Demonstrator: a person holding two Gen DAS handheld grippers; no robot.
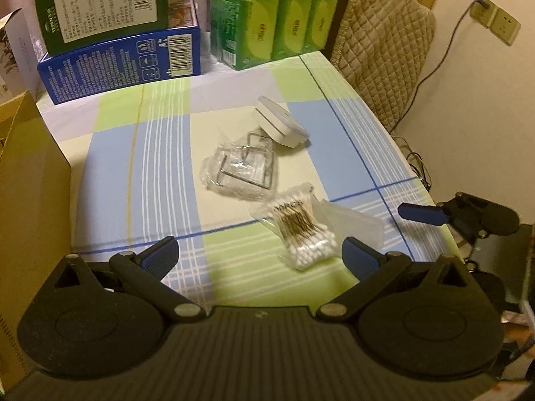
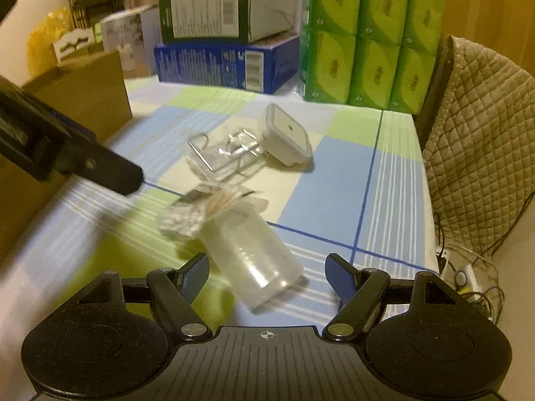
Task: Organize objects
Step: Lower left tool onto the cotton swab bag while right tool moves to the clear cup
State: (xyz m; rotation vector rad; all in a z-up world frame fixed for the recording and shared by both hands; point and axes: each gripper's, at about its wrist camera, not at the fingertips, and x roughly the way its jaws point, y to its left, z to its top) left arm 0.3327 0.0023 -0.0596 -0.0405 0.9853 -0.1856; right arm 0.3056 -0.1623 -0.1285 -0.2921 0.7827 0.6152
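Here both tools hang over a checked tablecloth (image 1: pixel 160 153), each with its fingers spread wide and nothing between them. Just ahead of the left gripper (image 1: pixel 260 254), nearer its right-hand finger, lies a clear bag of cotton swabs (image 1: pixel 302 230), white tips bunched at both ends. Touching that bag on its far right side is a translucent plastic tub (image 2: pixel 249 250) lying on its side; it sits directly in front of the right gripper (image 2: pixel 265 274), between its open fingers but not touched by them. I cannot tell whether anything is inside it. Farther ahead is a clear packet of bent metal wire hooks (image 1: pixel 242 170), and leaning on that packet's far edge a white square lidded box (image 1: pixel 282 122), tilted.

Well beyond, a green carton (image 1: pixel 100 3) rests on a blue carton (image 1: pixel 123 63); both carry barcodes and fine print too small to read. Beside them stands a wrapped stack of green tissue packs (image 1: pixel 274 16).

Only the right wrist view shows the tub whole; only the left wrist view shows a wall socket (image 1: pixel 495 20).
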